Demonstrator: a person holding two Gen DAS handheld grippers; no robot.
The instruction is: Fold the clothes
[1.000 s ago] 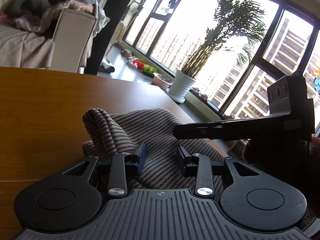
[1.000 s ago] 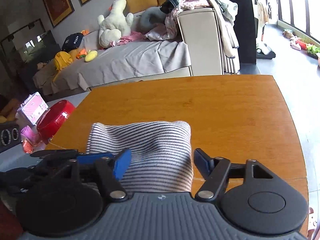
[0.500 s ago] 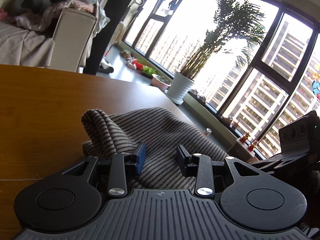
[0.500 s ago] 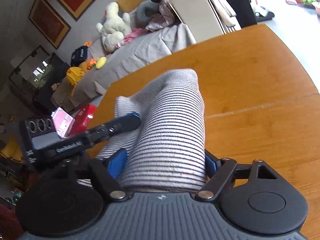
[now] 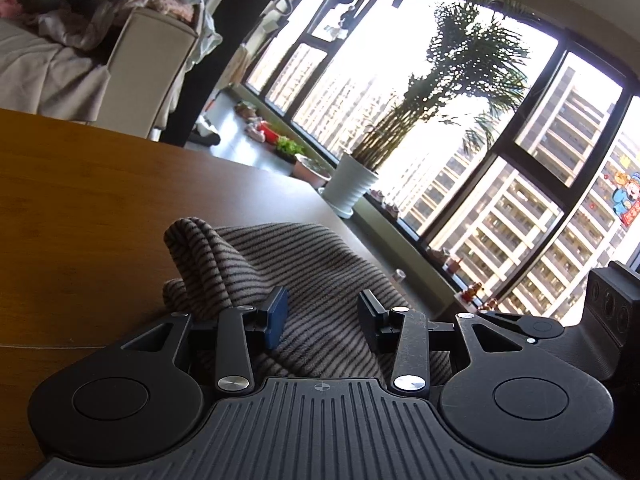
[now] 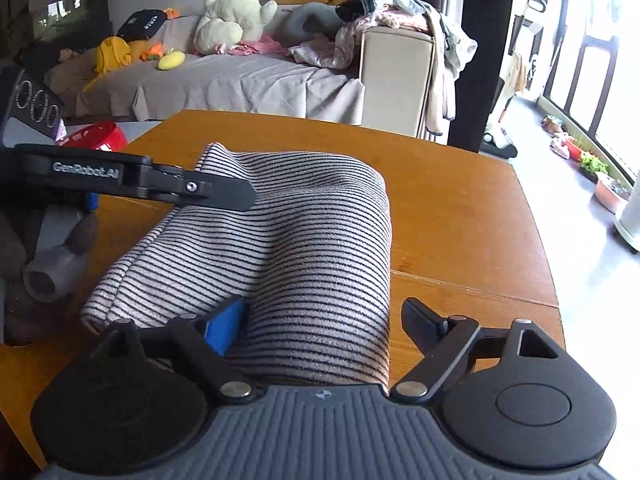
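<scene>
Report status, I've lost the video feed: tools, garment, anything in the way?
Both tools, left and right, open, just widened. Striped knit garment folded on wooden table, lying between both. Nothing in the way.

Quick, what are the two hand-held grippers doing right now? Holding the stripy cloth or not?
Left hand-held gripper: open, just widened, over the striped garment, not pinching it.
Right hand-held gripper: open, just widened; garment lies loose between its fingers.
</scene>
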